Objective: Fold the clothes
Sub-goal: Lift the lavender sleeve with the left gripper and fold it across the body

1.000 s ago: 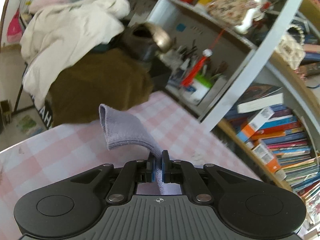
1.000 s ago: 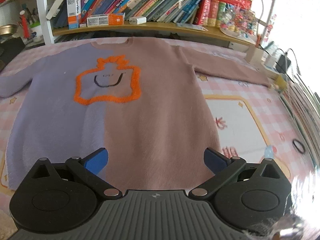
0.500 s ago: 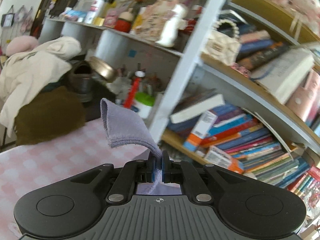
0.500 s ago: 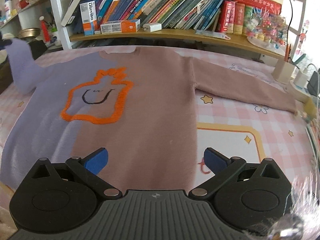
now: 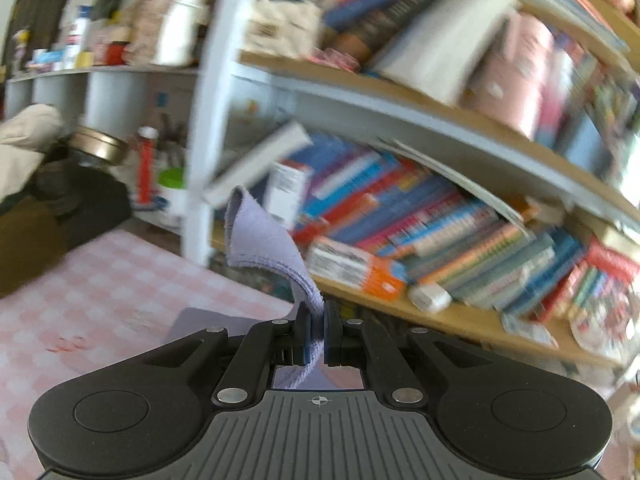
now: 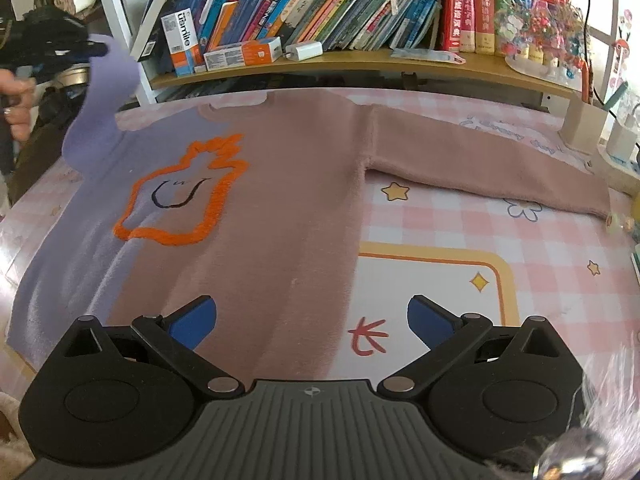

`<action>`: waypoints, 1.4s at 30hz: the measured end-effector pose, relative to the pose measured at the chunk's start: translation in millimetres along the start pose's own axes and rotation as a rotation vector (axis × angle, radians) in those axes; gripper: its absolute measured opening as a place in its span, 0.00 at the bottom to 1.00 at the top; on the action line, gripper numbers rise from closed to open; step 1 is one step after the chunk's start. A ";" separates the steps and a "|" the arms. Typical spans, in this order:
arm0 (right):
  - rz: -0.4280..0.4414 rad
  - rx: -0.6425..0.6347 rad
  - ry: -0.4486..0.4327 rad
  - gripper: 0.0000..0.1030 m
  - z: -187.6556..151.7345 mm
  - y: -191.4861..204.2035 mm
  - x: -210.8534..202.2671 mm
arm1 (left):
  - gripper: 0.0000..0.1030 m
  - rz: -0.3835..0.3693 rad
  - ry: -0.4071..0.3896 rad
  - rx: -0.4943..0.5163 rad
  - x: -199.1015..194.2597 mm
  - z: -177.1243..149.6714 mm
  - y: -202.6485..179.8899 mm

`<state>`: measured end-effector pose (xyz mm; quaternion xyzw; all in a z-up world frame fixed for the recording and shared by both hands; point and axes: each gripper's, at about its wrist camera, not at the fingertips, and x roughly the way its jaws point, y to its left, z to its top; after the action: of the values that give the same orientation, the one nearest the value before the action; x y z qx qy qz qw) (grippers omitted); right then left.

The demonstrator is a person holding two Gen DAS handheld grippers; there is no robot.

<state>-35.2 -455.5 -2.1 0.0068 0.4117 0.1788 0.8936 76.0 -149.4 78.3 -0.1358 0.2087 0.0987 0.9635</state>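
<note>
Checked cloth point(image 6: 460, 216) under sweater point(image 6: 280, 208), sleeves sideways

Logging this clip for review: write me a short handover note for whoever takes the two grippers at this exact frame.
Left gripper: shut on the lilac sleeve cuff, lifted off the table near the bookshelf.
Right gripper: open, empty, hovering over the sweater's hem.
Sweater: lies flat, face up on the pink checked tablecloth; its pink sleeve is spread out.
Done: no fold is laid yet.
Left: probably lay the lilac sleeve across the chest, fold the pink sleeve in, then fold the body.
</note>
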 end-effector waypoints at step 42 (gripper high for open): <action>0.024 0.078 0.034 1.00 -7.8 -1.3 9.4 | 0.62 0.195 0.315 0.203 -67.2 -83.6 72.8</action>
<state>-35.0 -454.8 -14.3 0.0435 0.4334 0.1734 0.8833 -33.4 -115.0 17.9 -0.0309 0.3779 0.1475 0.9135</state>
